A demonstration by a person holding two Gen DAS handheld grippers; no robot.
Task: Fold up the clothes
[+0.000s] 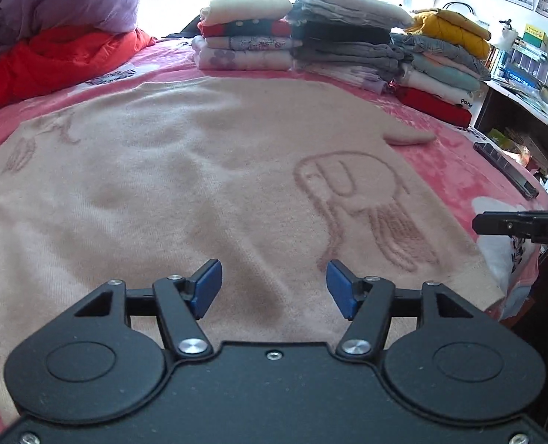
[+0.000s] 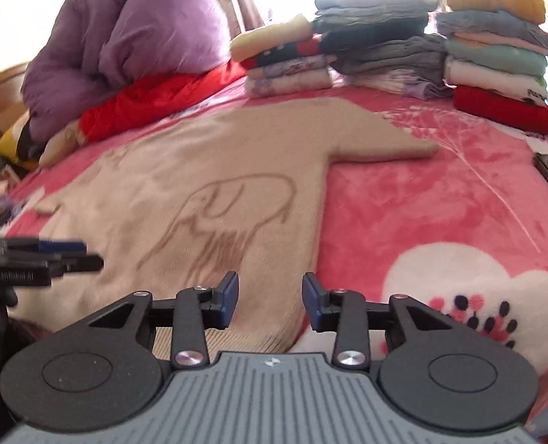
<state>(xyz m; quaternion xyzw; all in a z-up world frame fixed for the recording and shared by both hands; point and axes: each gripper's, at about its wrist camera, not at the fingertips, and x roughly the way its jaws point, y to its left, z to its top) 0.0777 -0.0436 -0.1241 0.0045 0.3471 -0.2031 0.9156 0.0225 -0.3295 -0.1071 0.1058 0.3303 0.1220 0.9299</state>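
A beige knit sweater (image 1: 199, 170) with an outlined jellyfish-like figure (image 1: 366, 203) lies spread flat on a pink blanket (image 1: 451, 155). It also shows in the right wrist view (image 2: 207, 185), one sleeve (image 2: 385, 140) stretched out to the right. My left gripper (image 1: 274, 286) is open and empty, hovering over the sweater's lower middle. My right gripper (image 2: 270, 301) is open and empty over the sweater's lower right hem corner. Each gripper shows at the edge of the other's view, the right one (image 1: 521, 225) and the left one (image 2: 51, 259).
Stacks of folded clothes (image 1: 340, 37) stand along the far edge of the bed, also in the right wrist view (image 2: 403, 48). A purple quilt (image 2: 125, 40) on a red one (image 2: 155, 100) lies at the far left. A shelf with clutter (image 1: 525, 85) stands right of the bed.
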